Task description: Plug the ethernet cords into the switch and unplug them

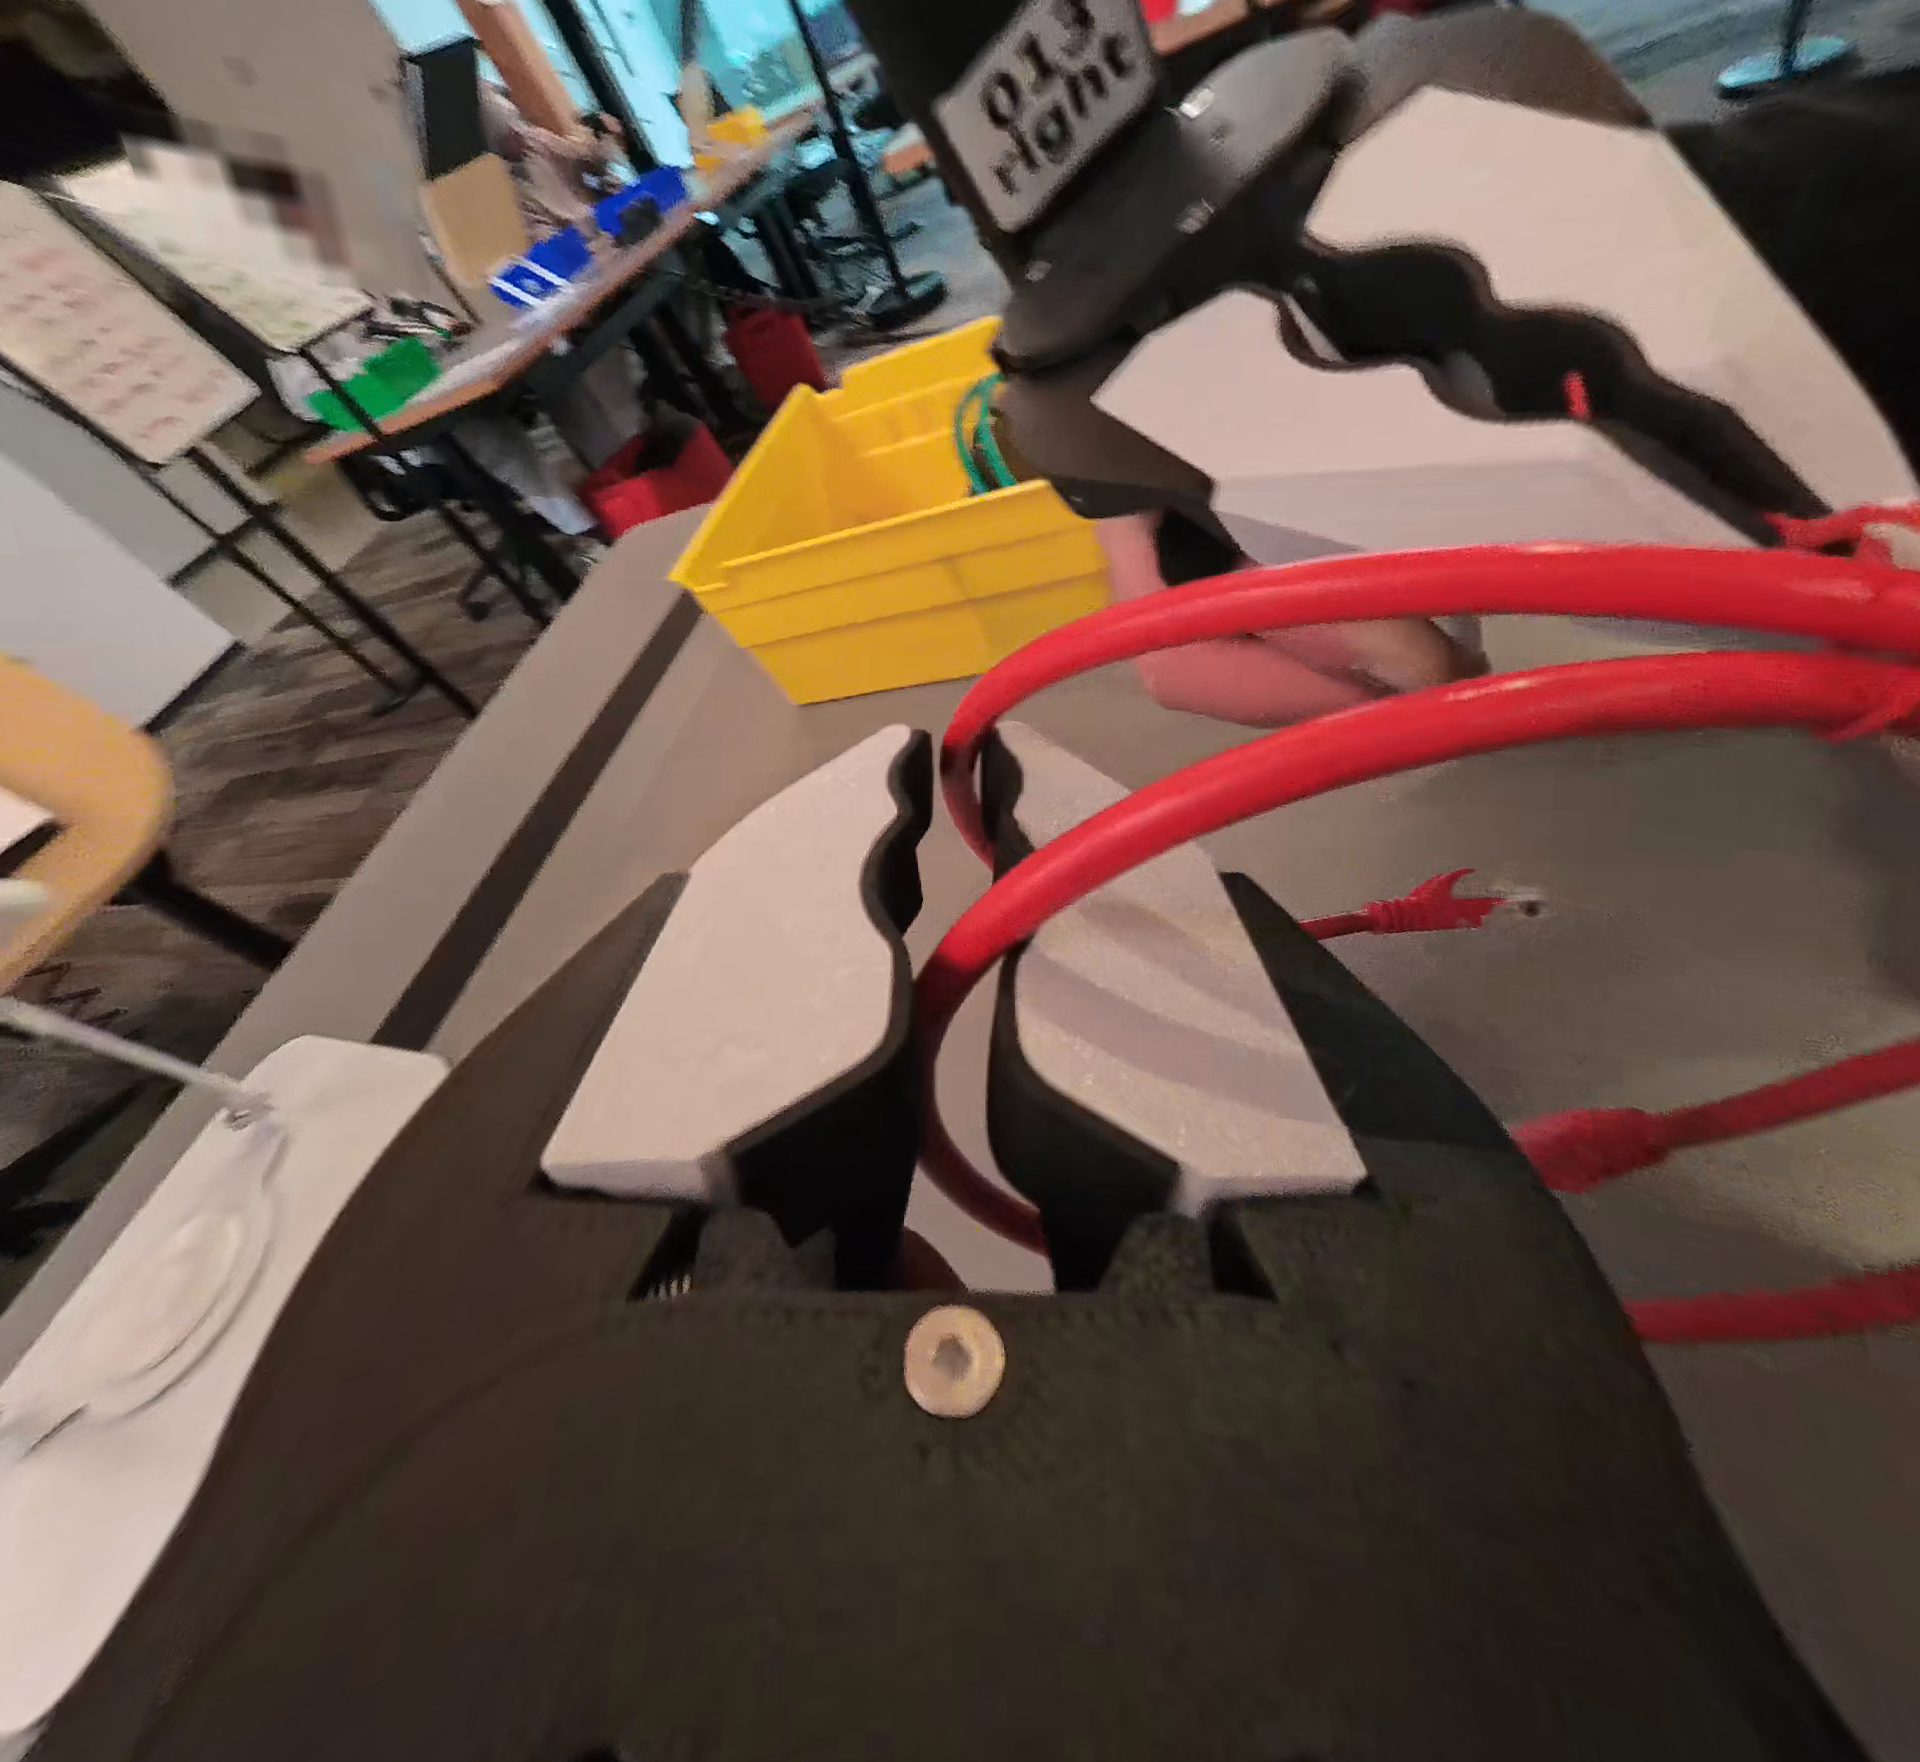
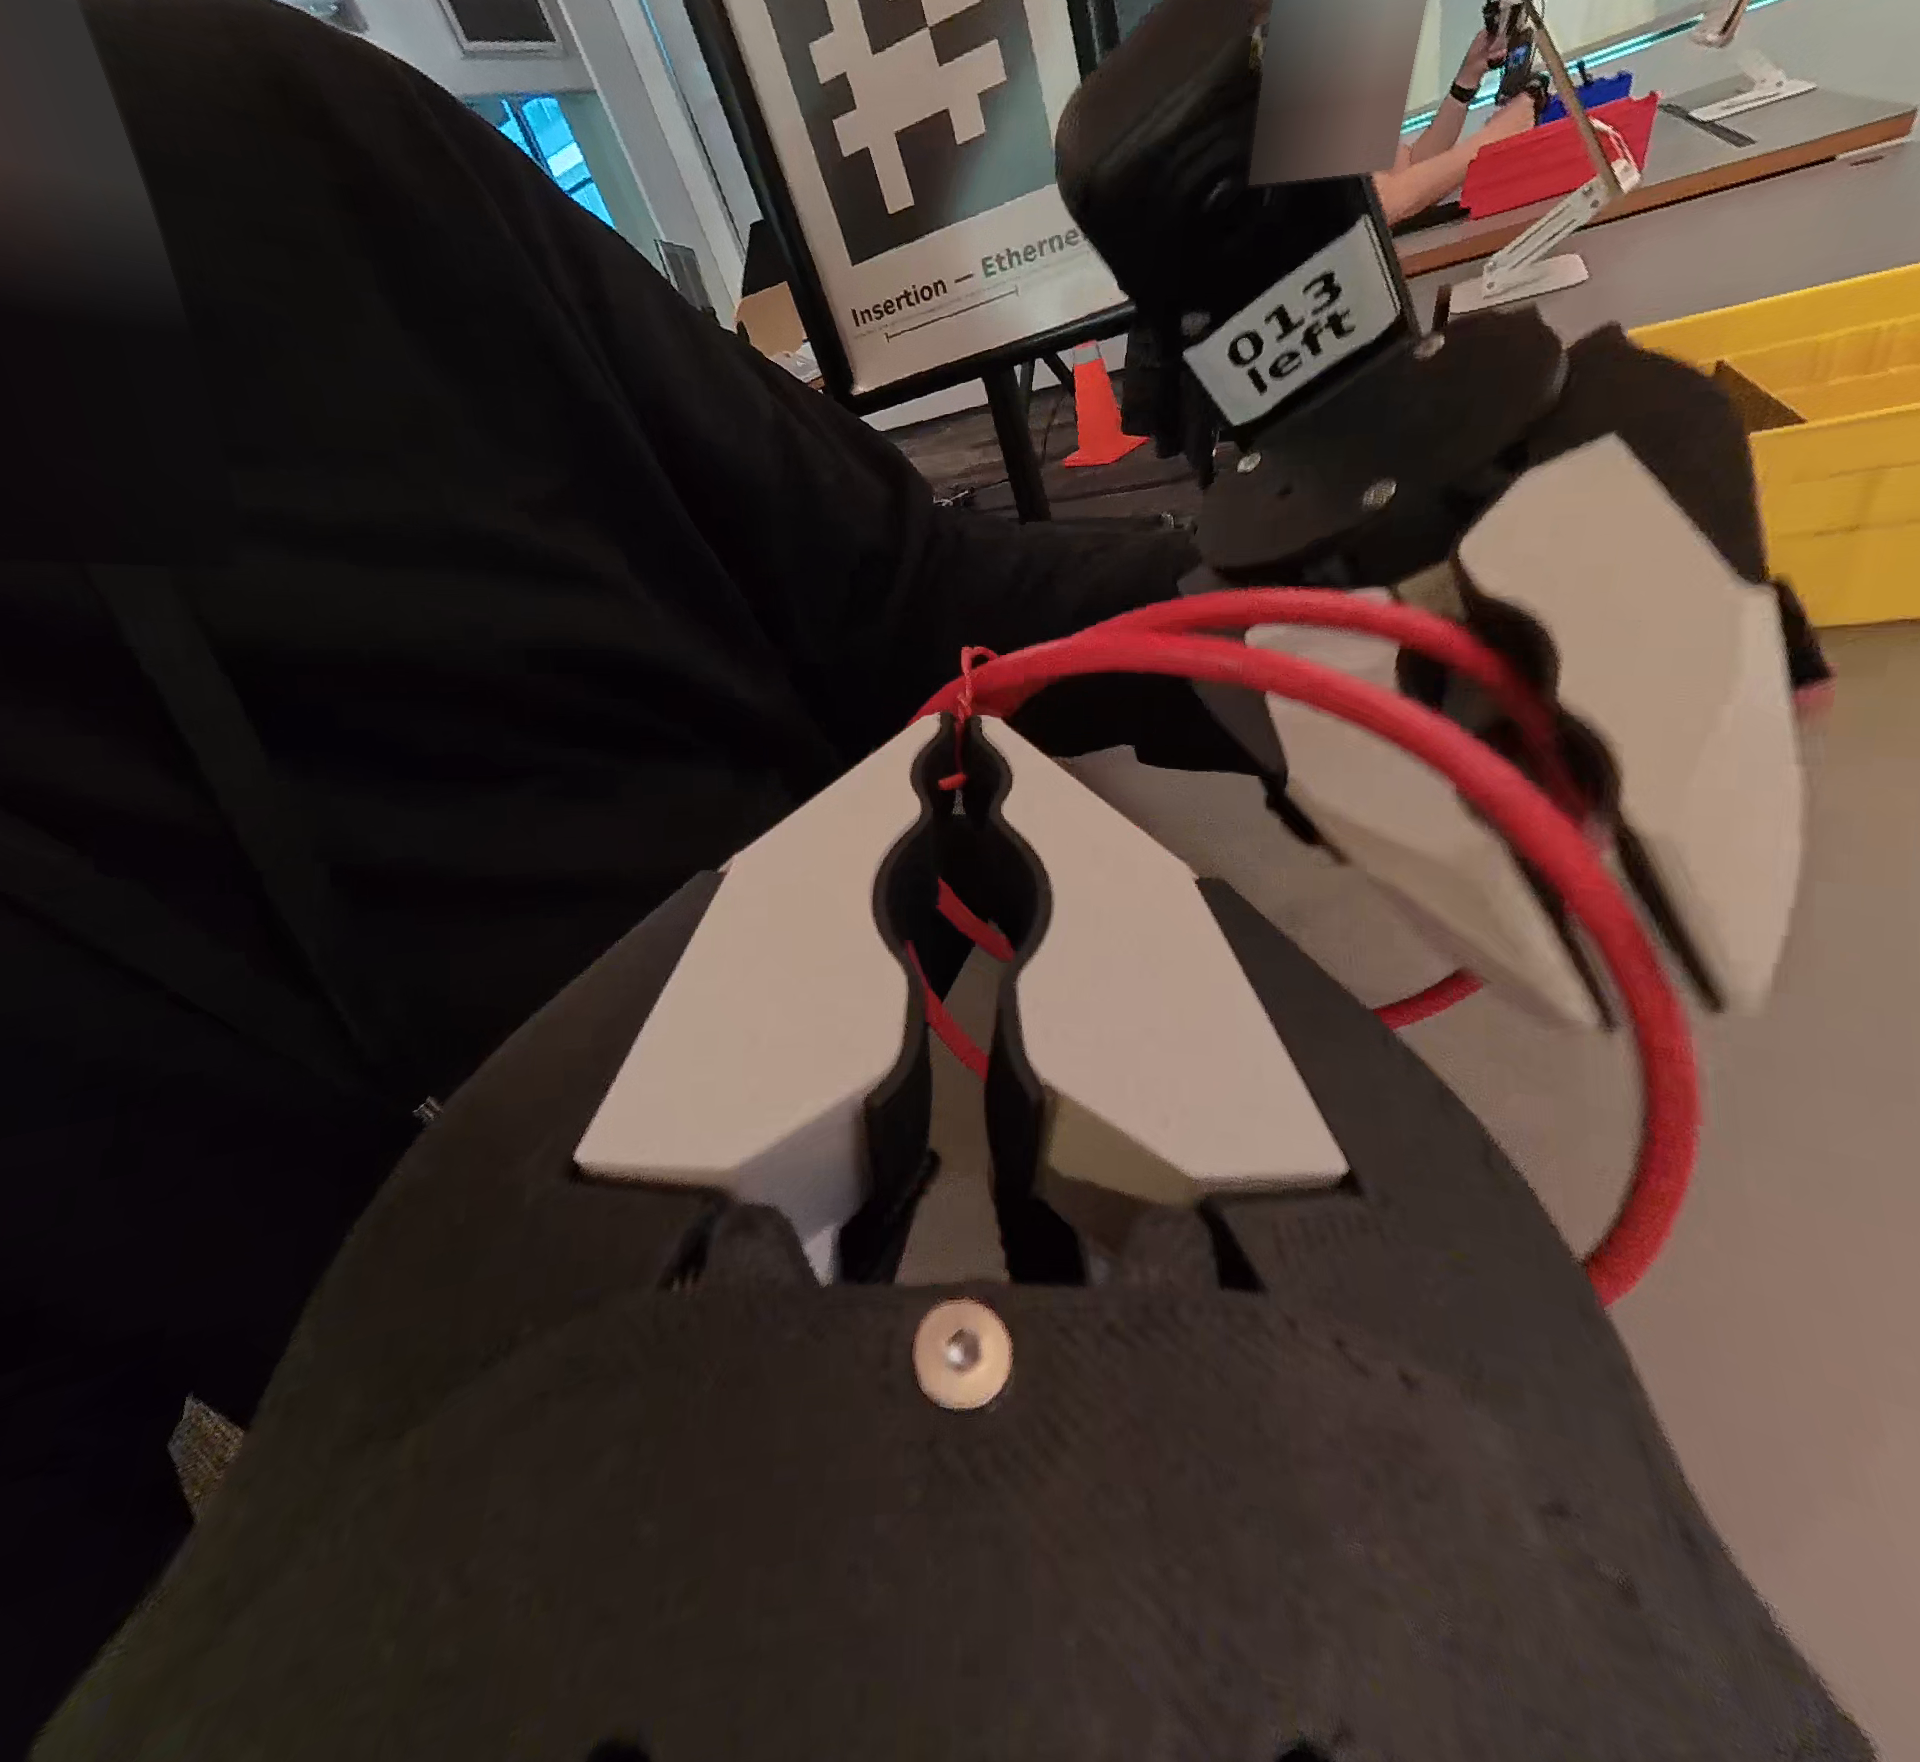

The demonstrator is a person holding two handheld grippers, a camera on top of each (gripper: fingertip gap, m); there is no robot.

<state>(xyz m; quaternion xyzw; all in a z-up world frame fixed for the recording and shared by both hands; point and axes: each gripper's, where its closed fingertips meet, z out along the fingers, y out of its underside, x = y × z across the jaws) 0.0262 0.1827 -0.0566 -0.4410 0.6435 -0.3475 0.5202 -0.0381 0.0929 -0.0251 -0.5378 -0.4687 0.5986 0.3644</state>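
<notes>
A coiled red ethernet cord [image 1: 1351, 725] hangs between my two grippers above the grey table [image 1: 1714, 902]. My left gripper [image 1: 956, 756] is shut on the coil's loops, which pass between its jaws. My right gripper [image 2: 961, 730] is shut on the thin red twist tie [image 2: 971, 673] that binds the coil. Each gripper shows in the other's view, the right one [image 1: 1782, 507] and the left one [image 2: 1657, 1006]. One red plug [image 1: 1455, 907] lies loose on the table. A white flat device [image 1: 208, 1245] with a white cord sits at the table's left edge.
A yellow bin [image 1: 894, 569] holding green cords stands at the back of the table and also shows in the right wrist view [image 2: 1829, 465]. A person's black sleeve [image 2: 416, 569] fills the left. A sign on a stand [image 2: 904, 102] and an orange cone [image 2: 1096, 413] are behind.
</notes>
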